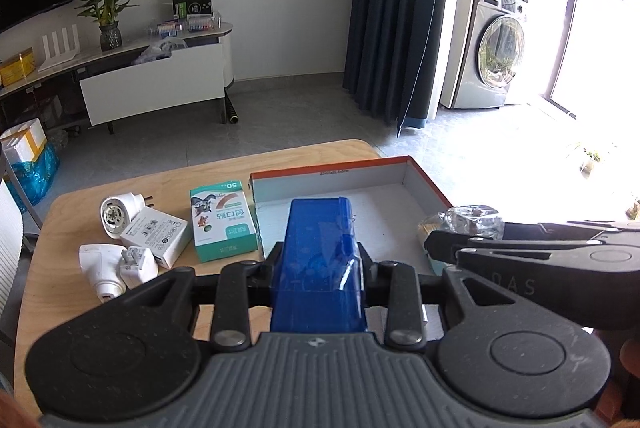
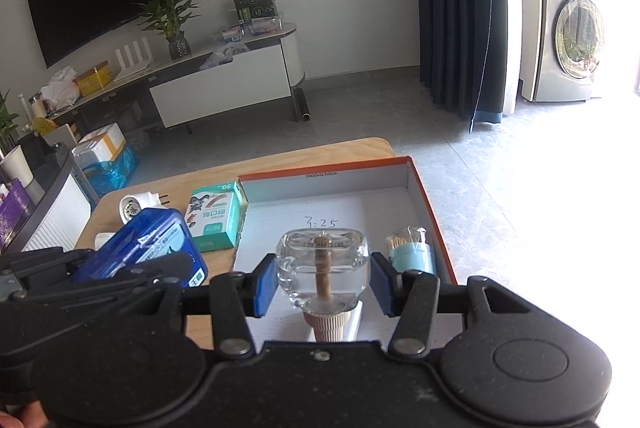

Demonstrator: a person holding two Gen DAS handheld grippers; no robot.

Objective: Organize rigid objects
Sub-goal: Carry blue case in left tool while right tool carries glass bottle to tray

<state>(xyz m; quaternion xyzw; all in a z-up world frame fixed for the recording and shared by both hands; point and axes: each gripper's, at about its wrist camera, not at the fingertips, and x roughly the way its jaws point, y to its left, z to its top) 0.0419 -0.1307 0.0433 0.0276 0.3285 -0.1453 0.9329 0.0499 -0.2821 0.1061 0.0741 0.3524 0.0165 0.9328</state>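
Our left gripper (image 1: 318,268) clamps a translucent blue case (image 1: 320,260); our right gripper (image 2: 323,282) pinches a clear glass bottle (image 2: 322,268) above the cardboard tray (image 2: 432,196) on the wooden table (image 2: 192,188).

My left gripper (image 1: 318,264) clamps a translucent blue plastic case (image 1: 320,260) above the open cardboard box (image 2: 416,184). My right gripper (image 2: 322,282) holds a clear glass bottle (image 2: 322,268), cap toward me, over the box floor, beside a toothpick jar (image 2: 412,252).

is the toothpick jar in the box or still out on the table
In the box. The toothpick jar stands upright on the white floor of the orange-rimmed box, against its right wall, just beyond the right claw.
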